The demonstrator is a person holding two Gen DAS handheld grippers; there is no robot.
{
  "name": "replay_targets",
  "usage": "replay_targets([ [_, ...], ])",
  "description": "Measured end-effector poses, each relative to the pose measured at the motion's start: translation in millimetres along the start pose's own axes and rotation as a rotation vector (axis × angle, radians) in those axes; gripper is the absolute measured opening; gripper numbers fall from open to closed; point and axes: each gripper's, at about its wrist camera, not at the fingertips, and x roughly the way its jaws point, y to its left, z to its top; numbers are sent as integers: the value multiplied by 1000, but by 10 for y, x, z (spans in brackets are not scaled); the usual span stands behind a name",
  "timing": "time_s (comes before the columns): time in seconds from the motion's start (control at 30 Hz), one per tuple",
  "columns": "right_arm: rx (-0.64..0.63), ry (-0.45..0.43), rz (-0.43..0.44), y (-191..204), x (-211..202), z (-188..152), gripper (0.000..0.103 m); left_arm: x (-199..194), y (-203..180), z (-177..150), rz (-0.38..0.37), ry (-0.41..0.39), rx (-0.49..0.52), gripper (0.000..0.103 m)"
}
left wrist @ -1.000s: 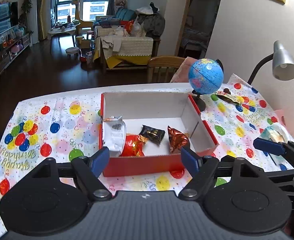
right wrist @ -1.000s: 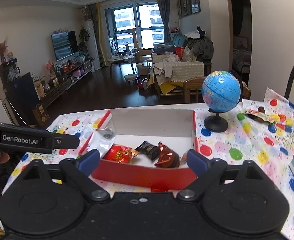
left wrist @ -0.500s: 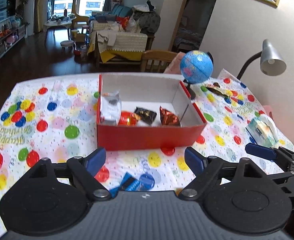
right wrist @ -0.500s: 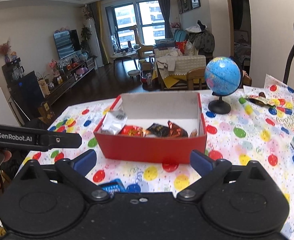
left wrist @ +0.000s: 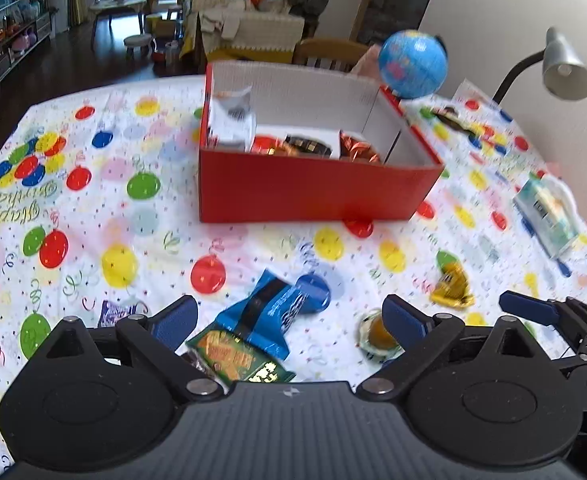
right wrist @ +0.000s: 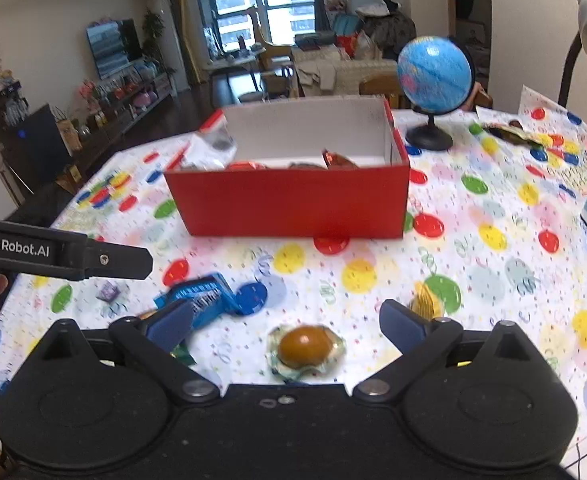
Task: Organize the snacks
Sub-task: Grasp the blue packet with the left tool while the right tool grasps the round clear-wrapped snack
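Right, the red box (left wrist: 313, 188) sits mid-table on the balloon tablecloth (left wrist: 93, 208), far from both of your grippers. Inside it: a white packet (left wrist: 231, 124) leaning at the left wall, then a red wrapper (left wrist: 267, 145), a dark wrapper (left wrist: 307, 145) and a copper foil wrapper (left wrist: 357, 150) in a row along the near wall.

Loose snacks lie on the cloth on the near side of the box. Blue packet (left wrist: 271, 312) is between your left gripper's fingers, with a green packet (left wrist: 237, 358) touching its near edge. A small purple wrapper (left wrist: 113, 312) is just left of those. The clear-wrapped amber snack (right wrist: 305, 346) is centred between your right gripper's fingers, on the cloth. A yellow foil wrapper (left wrist: 451, 284) lies to the right of it, just past the right finger.

Your left gripper (left wrist: 289, 316) has its jaws spread wide, holding nothing. Your right gripper (right wrist: 285, 320) is the same: spread wide, nothing held.

Further out: globe (right wrist: 433, 76) at the far right corner of the box, lamp (left wrist: 565, 68) by the right wall, tissue pack (left wrist: 545, 208) at the right table edge, and another wrapper (right wrist: 511, 132) far right behind the globe.
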Motion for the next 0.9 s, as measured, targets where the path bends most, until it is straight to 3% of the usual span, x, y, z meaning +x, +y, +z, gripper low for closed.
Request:
replay_targets([
  [0.3, -26, 60, -33, -33, 296, -172, 99, 459, 56, -47, 50, 112, 16, 99],
  [0.9, -43, 151, -24, -139, 760, -249, 86, 1084, 14, 43, 124, 205, 100, 99],
])
